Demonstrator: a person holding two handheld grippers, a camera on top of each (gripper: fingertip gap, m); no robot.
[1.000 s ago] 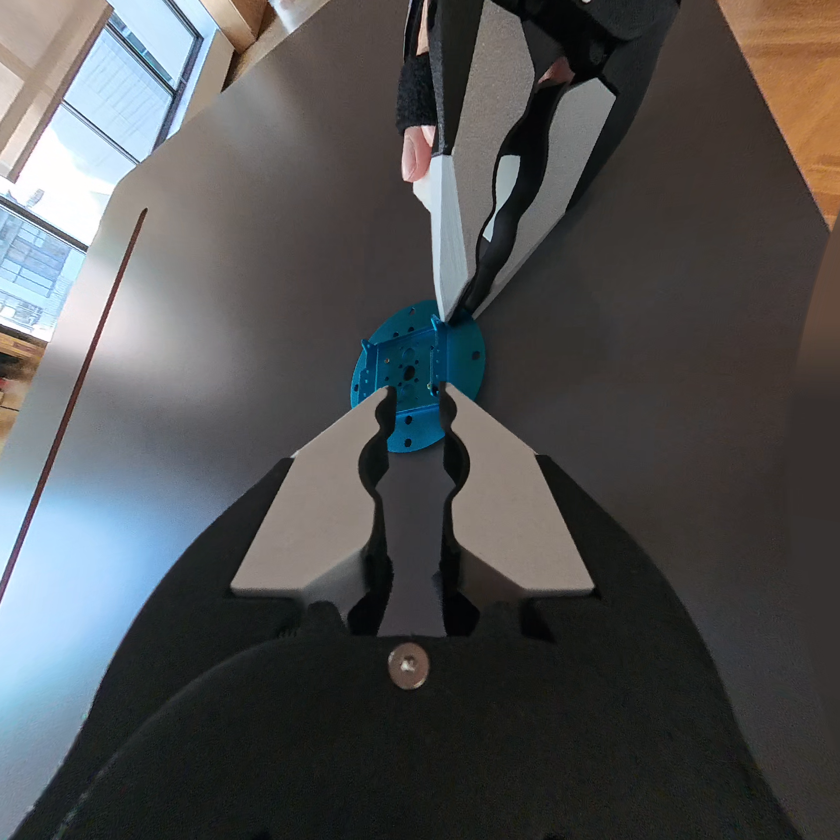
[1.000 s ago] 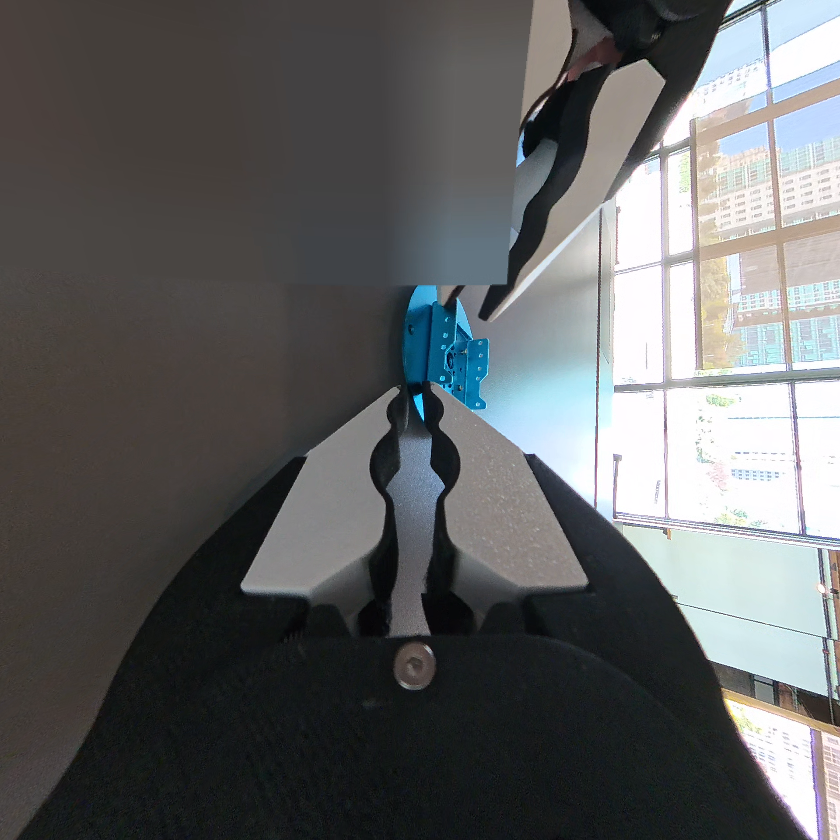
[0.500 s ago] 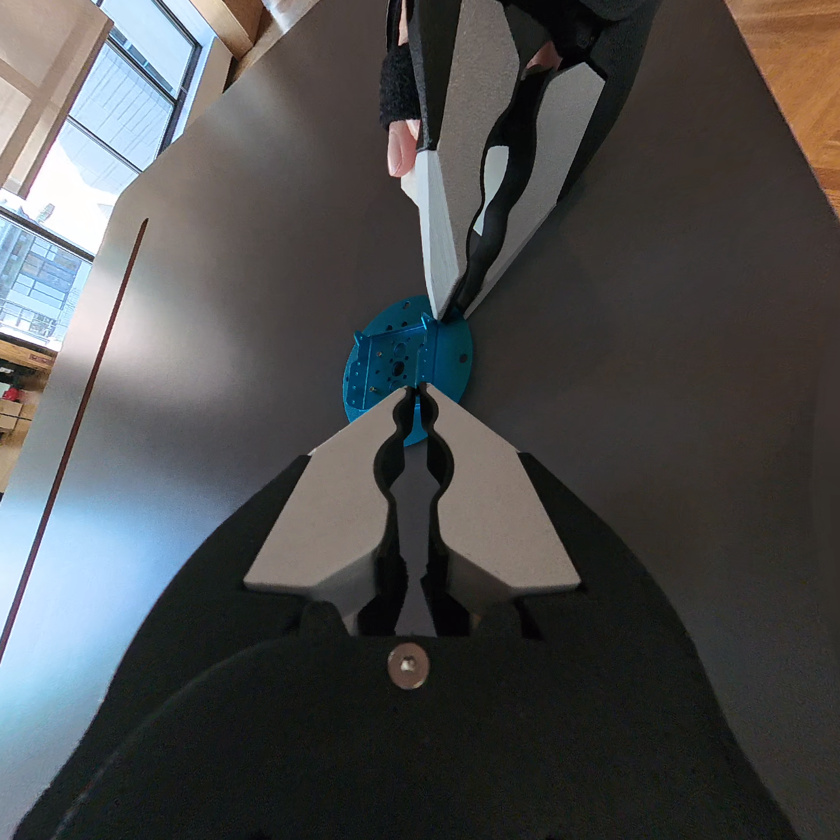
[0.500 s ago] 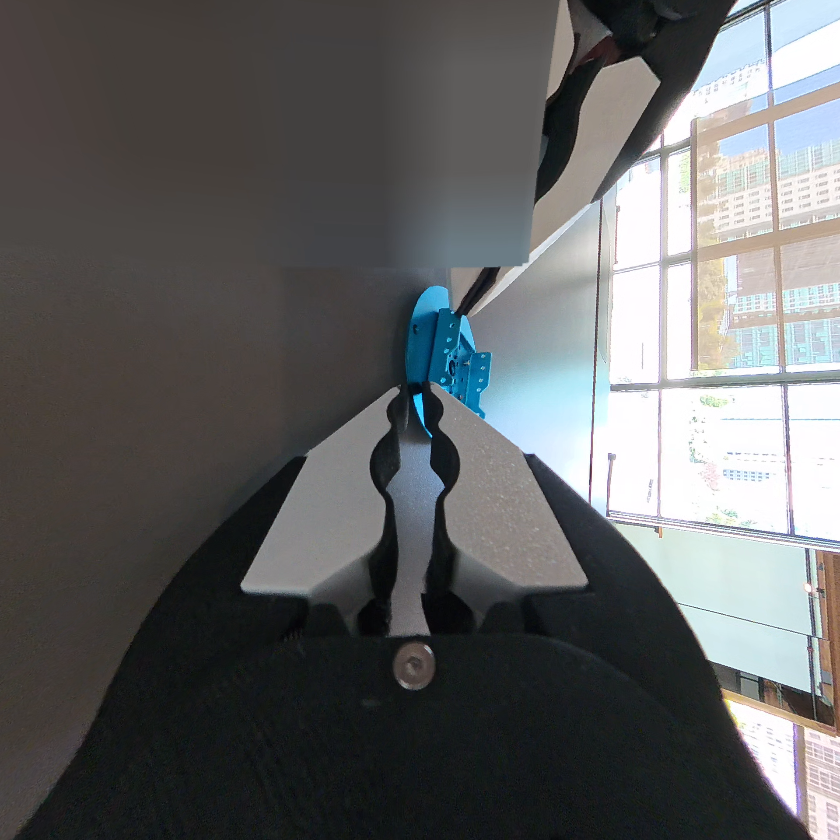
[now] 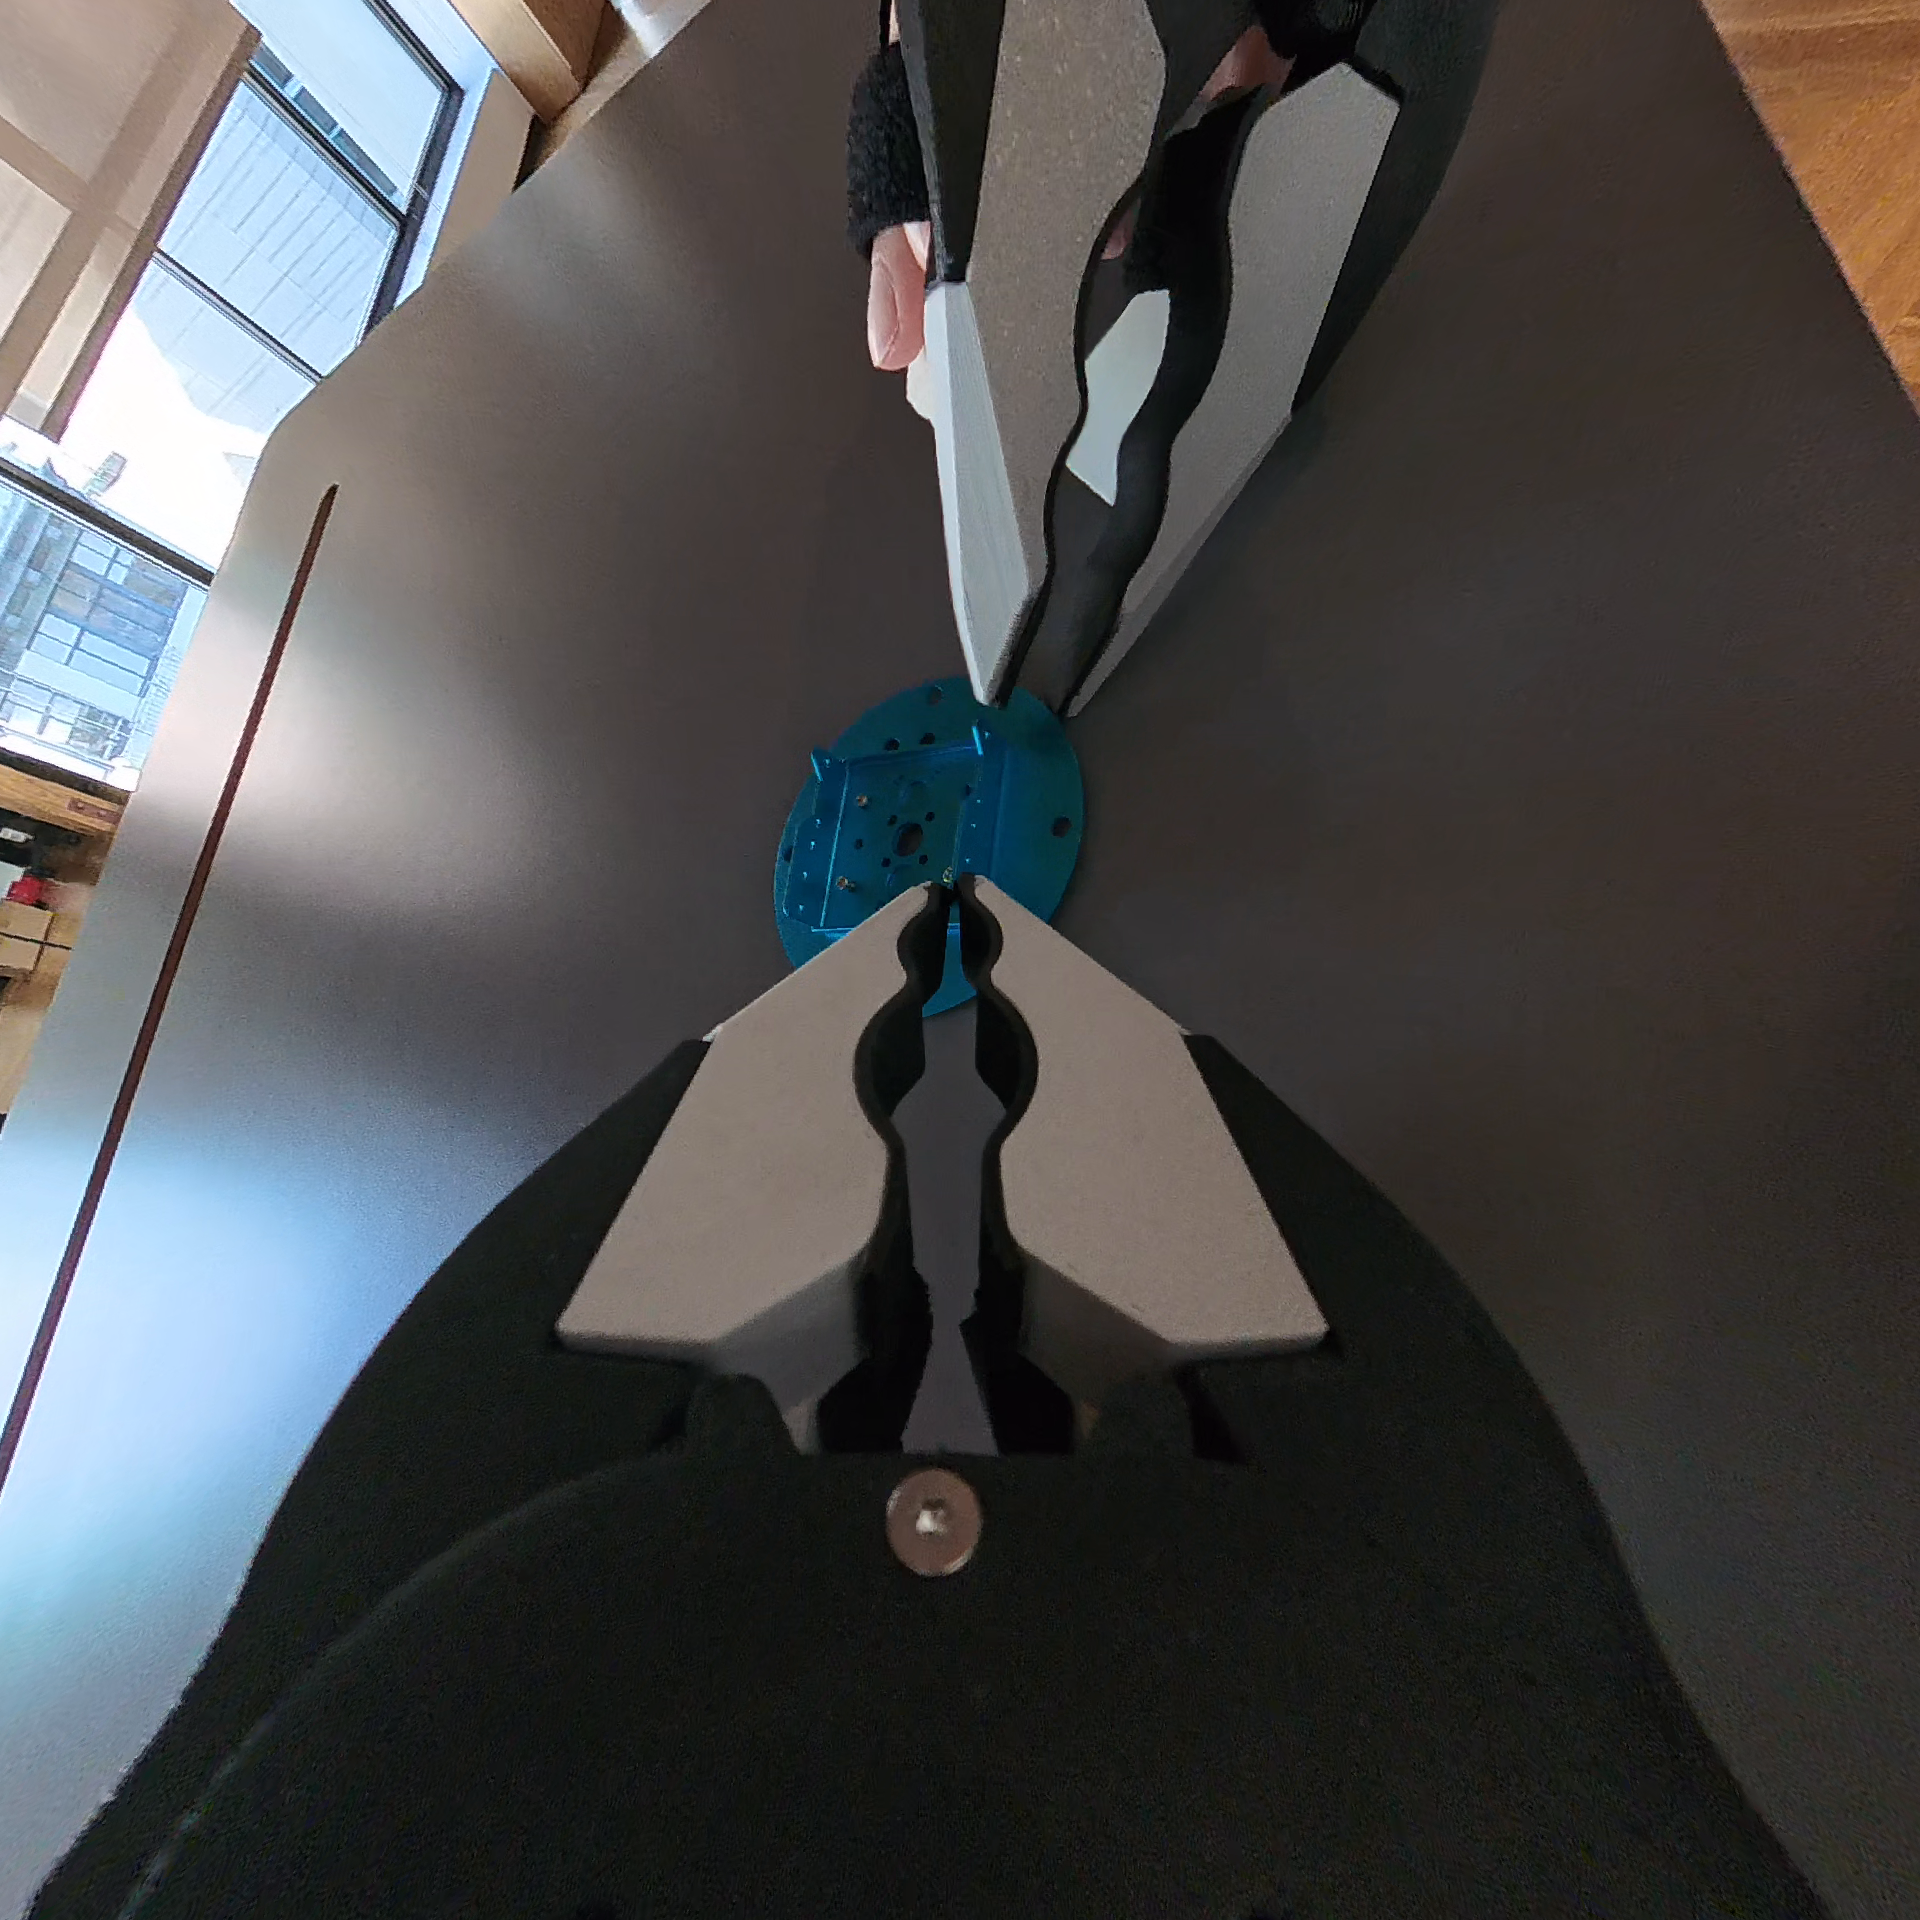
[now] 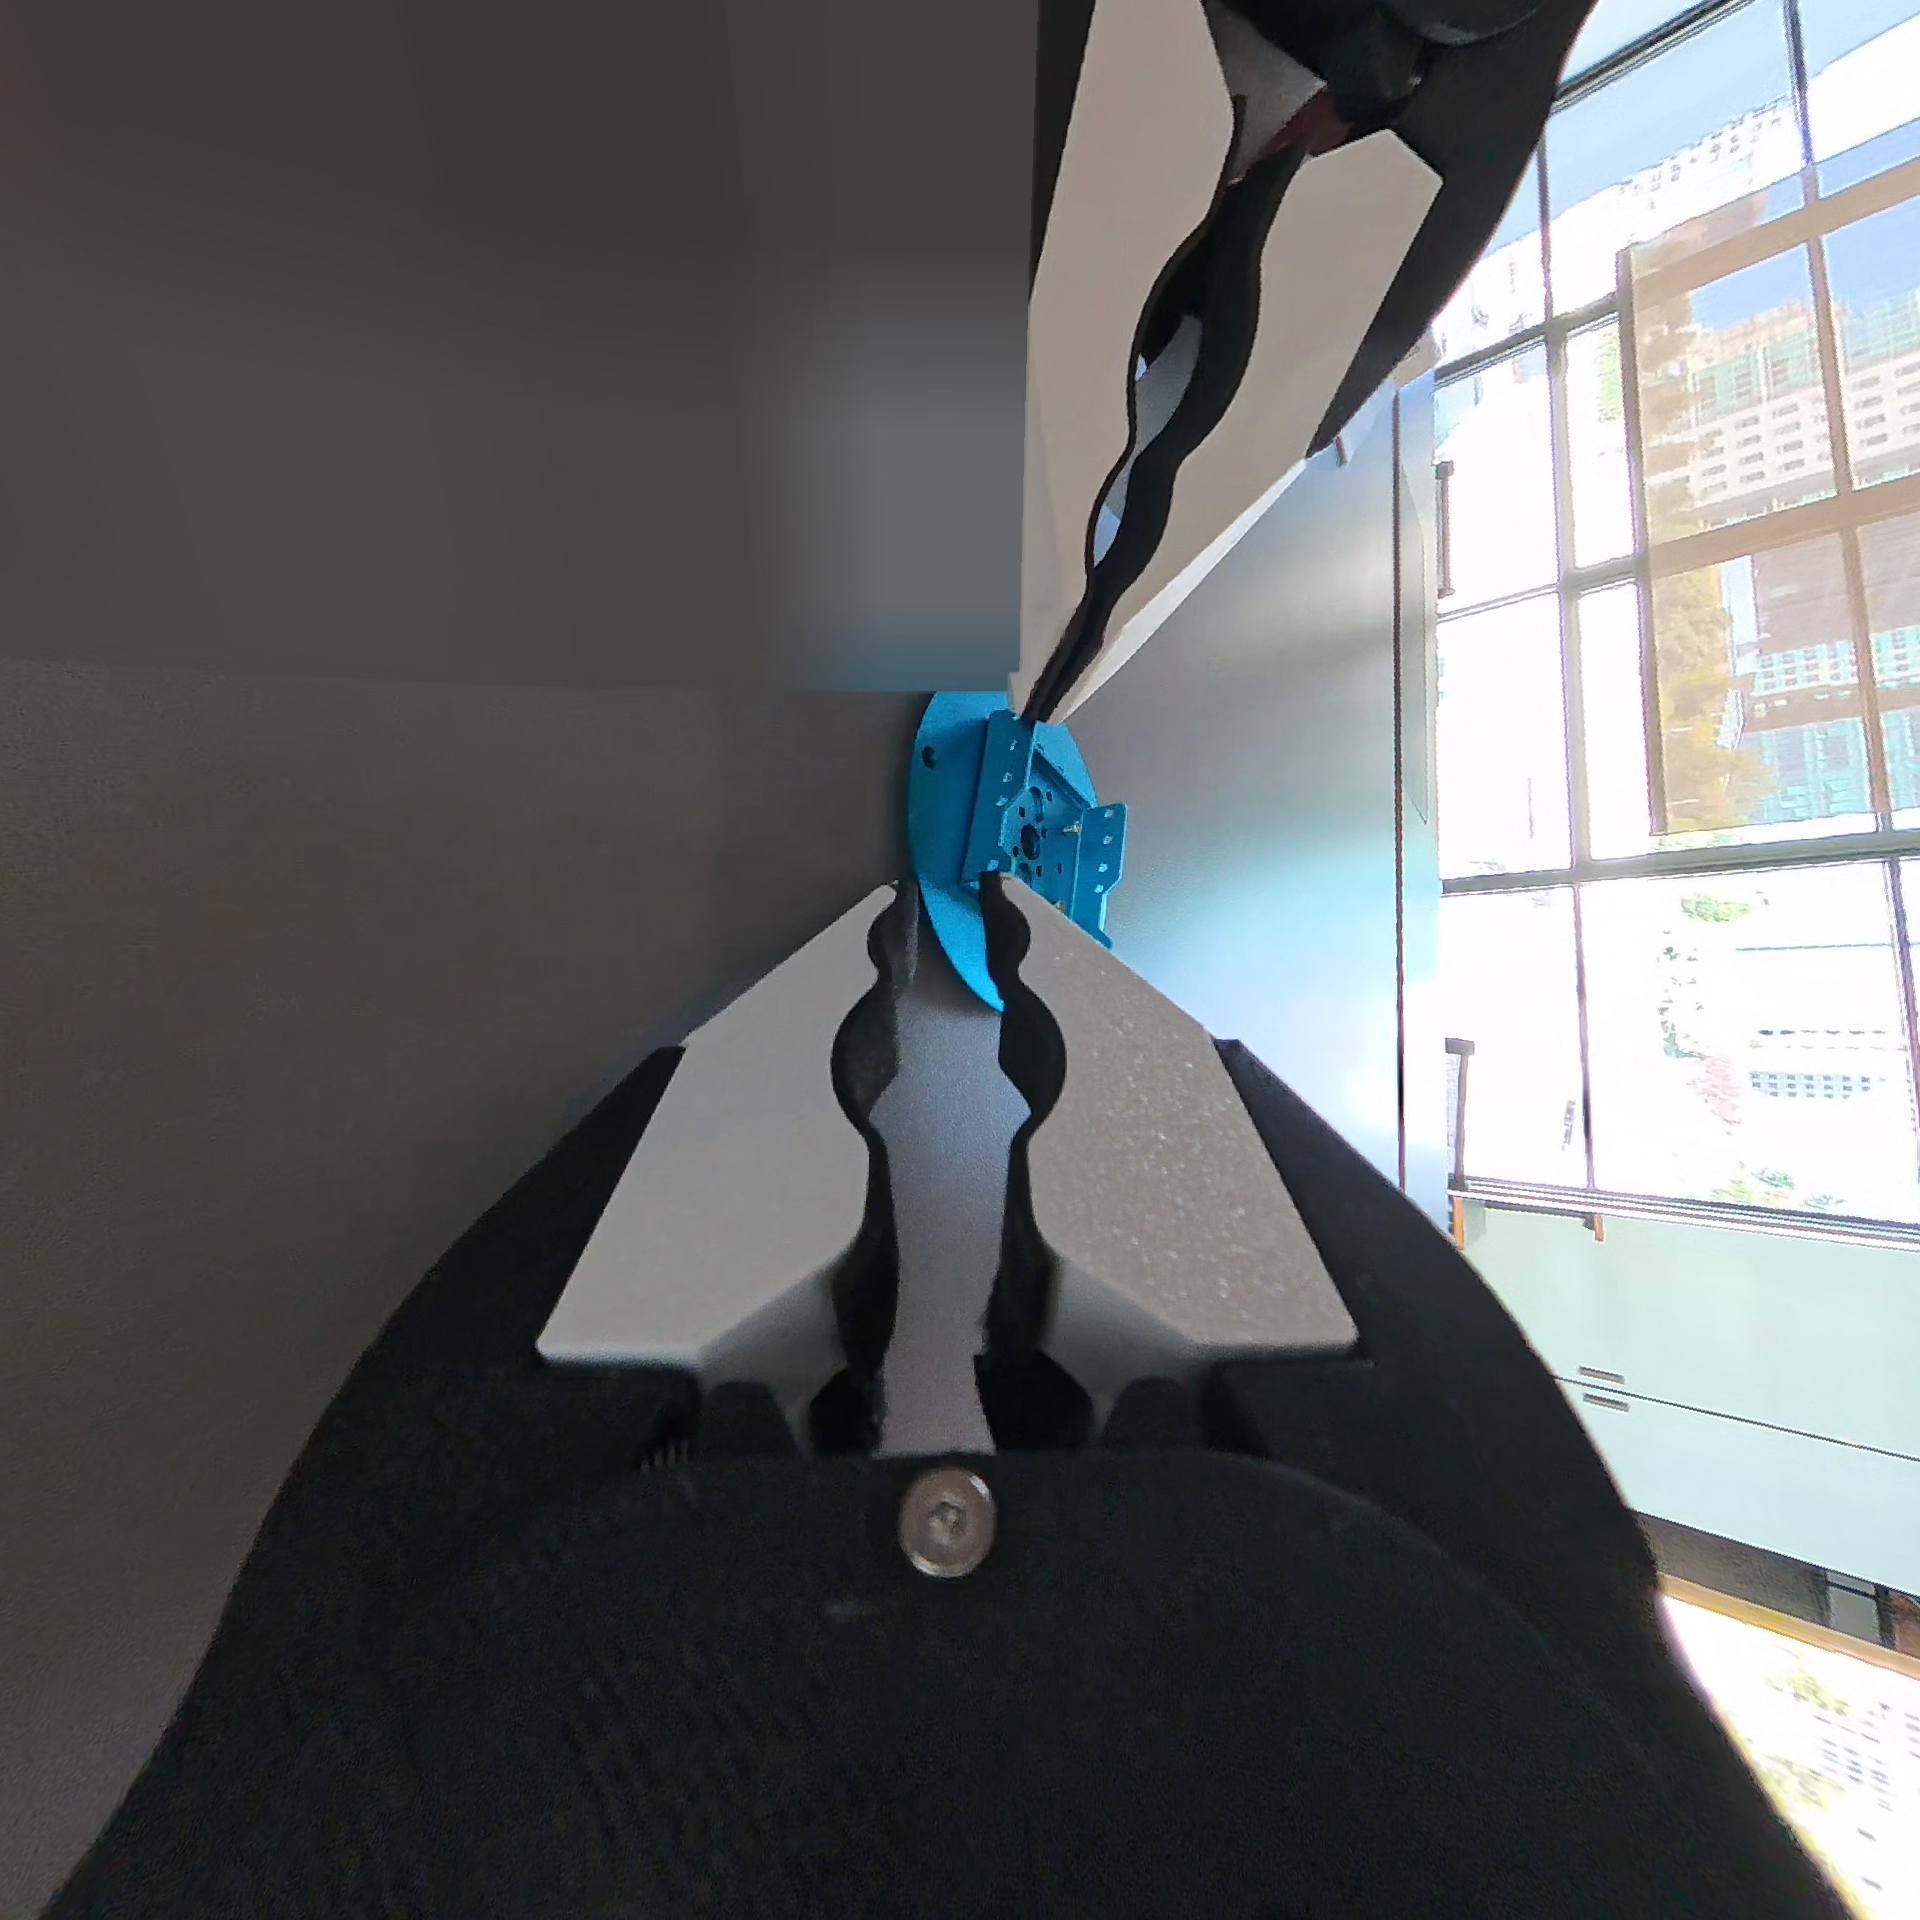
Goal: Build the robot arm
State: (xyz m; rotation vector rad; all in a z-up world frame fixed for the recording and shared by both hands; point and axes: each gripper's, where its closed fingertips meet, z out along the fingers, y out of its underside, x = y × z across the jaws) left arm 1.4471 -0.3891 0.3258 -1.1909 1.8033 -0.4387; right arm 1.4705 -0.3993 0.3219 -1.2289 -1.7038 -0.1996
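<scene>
A round blue metal disc with a blue U-shaped bracket fixed on its face sits between both grippers over the dark table. My left gripper is shut on the near edge of the bracket. In the right wrist view it comes in from the top, pinching the bracket. My right gripper has its jaws slightly apart, with the rim of the disc between them. In the left wrist view it reaches down to the far rim.
A gloved hand holds the right gripper. A thin dark red line runs along the table's left part. Large windows stand beyond the table. Wooden floor shows at the upper right.
My left gripper closed from open onto the bracket. My right gripper, pinched on the disc rim before, has now spread its jaws a little. The disc has turned slightly.
</scene>
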